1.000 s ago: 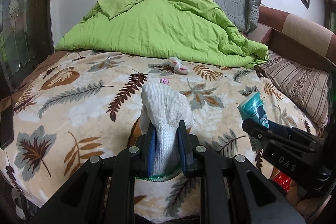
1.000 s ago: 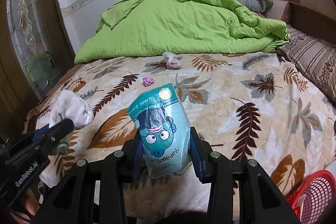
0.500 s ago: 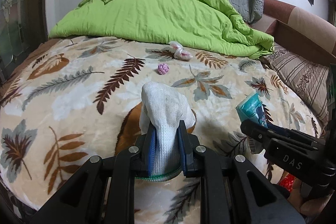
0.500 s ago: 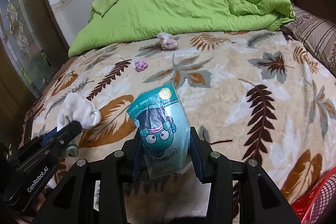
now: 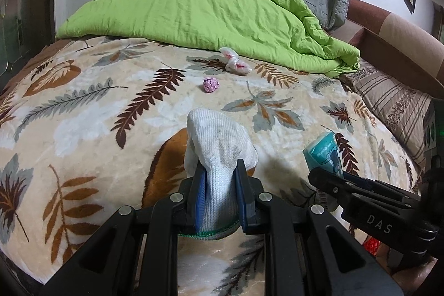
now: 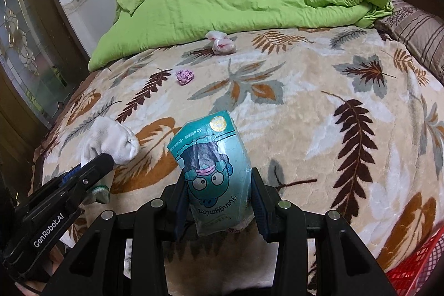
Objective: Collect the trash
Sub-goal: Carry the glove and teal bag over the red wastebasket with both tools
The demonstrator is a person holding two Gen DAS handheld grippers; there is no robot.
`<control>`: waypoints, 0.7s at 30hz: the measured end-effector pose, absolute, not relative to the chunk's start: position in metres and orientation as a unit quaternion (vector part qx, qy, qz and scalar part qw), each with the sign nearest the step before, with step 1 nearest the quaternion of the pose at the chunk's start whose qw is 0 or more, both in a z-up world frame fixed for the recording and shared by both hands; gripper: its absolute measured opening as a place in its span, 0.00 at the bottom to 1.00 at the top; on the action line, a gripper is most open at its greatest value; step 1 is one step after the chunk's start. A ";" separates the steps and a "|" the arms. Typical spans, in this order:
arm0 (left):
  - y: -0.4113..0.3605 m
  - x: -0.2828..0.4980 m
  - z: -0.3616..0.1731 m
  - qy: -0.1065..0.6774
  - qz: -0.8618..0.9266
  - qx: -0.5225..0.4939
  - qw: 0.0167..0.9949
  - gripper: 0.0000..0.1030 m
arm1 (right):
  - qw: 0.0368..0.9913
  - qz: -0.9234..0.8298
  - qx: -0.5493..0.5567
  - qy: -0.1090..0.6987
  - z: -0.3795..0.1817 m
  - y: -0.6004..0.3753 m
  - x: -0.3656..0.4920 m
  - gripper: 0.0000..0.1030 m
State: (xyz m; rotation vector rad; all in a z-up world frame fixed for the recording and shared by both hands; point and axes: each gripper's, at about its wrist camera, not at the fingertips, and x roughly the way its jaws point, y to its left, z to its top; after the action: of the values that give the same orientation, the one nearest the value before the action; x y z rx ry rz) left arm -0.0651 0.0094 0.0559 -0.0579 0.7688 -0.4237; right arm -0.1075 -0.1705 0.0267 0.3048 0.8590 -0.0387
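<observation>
Left wrist view shows the left hand-held gripper (image 5: pixel 219 193) squeezed tight on a white sock (image 5: pixel 219 146), which sticks up between its two fingers. Straight ahead of it on the bed (image 5: pixel 83 113) lies a small pink crumpled ball (image 5: pixel 211 85), and a bit farther on sits a knotted clear plastic bag (image 5: pixel 233 64), just in front of the green quilt (image 5: pixel 199 10). To its right, the right hand-held gripper (image 6: pixel 219 201) is closed on a teal snack packet (image 6: pixel 215 168) with a cartoon face, held upside down. At the bottom right corner of the right wrist view peeks a red mesh basket (image 6: pixel 416 262); only its edge shows, so what is inside cannot be told.
</observation>
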 end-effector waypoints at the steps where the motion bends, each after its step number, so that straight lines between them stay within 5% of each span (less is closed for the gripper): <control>1: 0.010 -0.065 0.057 0.372 -0.205 -0.030 0.905 0.18 | 0.898 -0.019 0.147 0.414 0.027 -0.171 -0.108 0.42; 21: 0.001 -0.080 0.073 0.357 -0.212 -0.010 0.910 0.18 | 0.903 -0.001 0.153 0.401 0.045 -0.170 -0.120 0.42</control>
State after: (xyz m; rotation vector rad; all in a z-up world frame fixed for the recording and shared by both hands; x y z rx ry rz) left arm -0.0804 0.0006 0.0731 -0.0205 0.7359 -0.4376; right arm -0.1197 -0.1700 0.0450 0.3159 0.8292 -0.0015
